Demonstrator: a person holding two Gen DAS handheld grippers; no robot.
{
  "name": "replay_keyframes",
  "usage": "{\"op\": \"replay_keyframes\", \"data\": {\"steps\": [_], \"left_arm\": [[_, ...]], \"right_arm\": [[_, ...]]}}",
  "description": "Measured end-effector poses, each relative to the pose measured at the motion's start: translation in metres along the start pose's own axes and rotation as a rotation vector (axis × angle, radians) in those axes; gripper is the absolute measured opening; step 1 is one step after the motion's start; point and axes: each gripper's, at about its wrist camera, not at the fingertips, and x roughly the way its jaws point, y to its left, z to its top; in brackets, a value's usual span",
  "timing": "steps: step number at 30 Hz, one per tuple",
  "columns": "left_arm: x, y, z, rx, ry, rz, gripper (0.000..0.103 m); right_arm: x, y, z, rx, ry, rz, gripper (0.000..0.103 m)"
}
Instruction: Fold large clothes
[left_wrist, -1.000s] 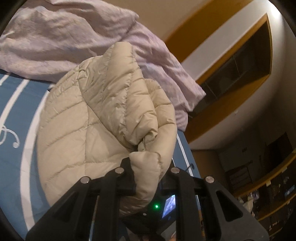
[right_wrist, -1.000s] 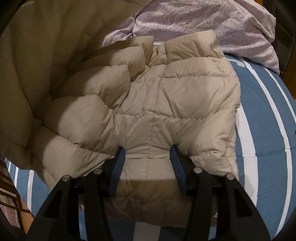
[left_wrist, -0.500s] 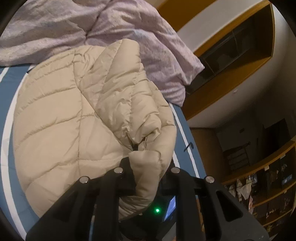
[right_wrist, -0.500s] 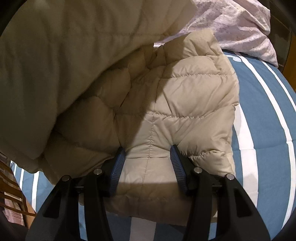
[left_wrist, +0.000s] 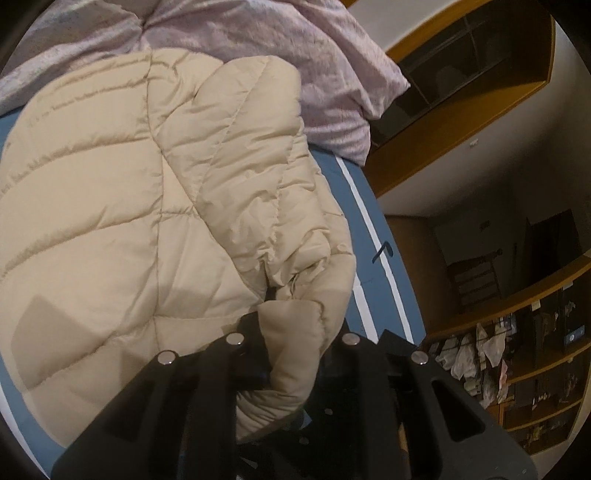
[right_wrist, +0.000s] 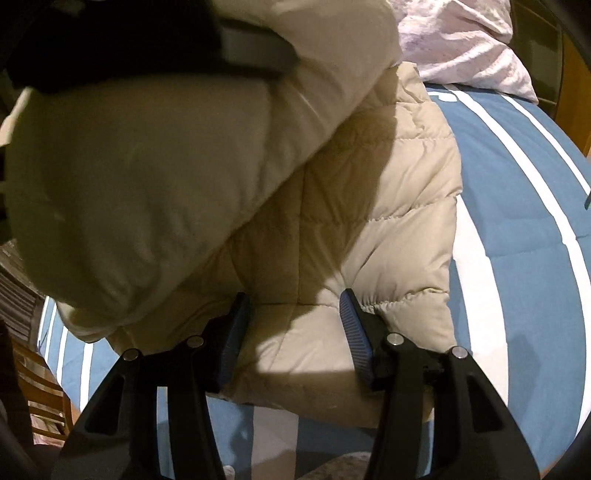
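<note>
A beige quilted puffer jacket (left_wrist: 110, 206) lies on a blue bed cover with white stripes (left_wrist: 373, 236). My left gripper (left_wrist: 291, 332) is shut on a bunched part of the jacket and carries that fold over the rest of it. In the right wrist view the lifted fold (right_wrist: 147, 177) hangs close at the upper left, with the left gripper's dark body (right_wrist: 147, 40) above it. My right gripper (right_wrist: 293, 317) is open, its blue-padded fingers (right_wrist: 352, 325) resting on the jacket's near edge (right_wrist: 369, 236).
A crumpled lilac duvet (left_wrist: 295, 55) lies at the head of the bed, also in the right wrist view (right_wrist: 469, 44). Wooden wall panels and shelves with clutter (left_wrist: 517, 350) stand to the right. A wooden chair (right_wrist: 33, 387) is at the bed's lower left.
My left gripper has carried the held fold across and over the jacket; it now fills the upper left of the right wrist view. The right gripper has stayed open in place.
</note>
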Motion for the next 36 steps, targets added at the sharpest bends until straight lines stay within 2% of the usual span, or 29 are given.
{"op": "replay_keyframes", "data": {"steps": [6, 8, 10, 14, 19, 23, 26, 31, 36], "left_arm": [[0.005, -0.001, -0.004, 0.005, 0.029, 0.009, 0.023], [-0.002, -0.005, -0.004, 0.017, 0.021, 0.003, 0.032], [-0.012, -0.009, -0.003, 0.031, 0.003, -0.006, 0.045], [-0.041, -0.016, 0.0, 0.073, -0.056, 0.002, 0.059], [-0.074, -0.012, 0.005, 0.098, -0.129, 0.053, 0.062], [-0.09, 0.012, 0.012, 0.076, -0.175, 0.161, 0.062], [-0.093, 0.038, 0.017, 0.033, -0.195, 0.253, 0.062], [-0.082, 0.072, 0.021, -0.039, -0.172, 0.323, 0.062], [-0.05, 0.07, 0.0, 0.0, -0.108, 0.337, 0.061]], "right_arm": [[-0.009, -0.008, -0.003, 0.022, -0.009, 0.014, 0.053], [-0.015, -0.012, -0.007, 0.038, -0.013, 0.018, 0.053], [-0.02, -0.019, -0.01, 0.06, -0.02, 0.006, 0.053], [-0.034, -0.026, -0.016, 0.063, -0.029, -0.022, 0.053], [-0.048, -0.032, -0.022, 0.089, -0.037, -0.058, 0.054], [-0.052, -0.041, -0.02, 0.101, -0.049, -0.092, 0.061], [-0.057, -0.044, -0.021, 0.111, -0.059, -0.112, 0.061], [-0.061, -0.051, -0.027, 0.136, -0.061, -0.13, 0.061], [-0.065, -0.052, -0.031, 0.15, -0.065, -0.146, 0.061]]}}
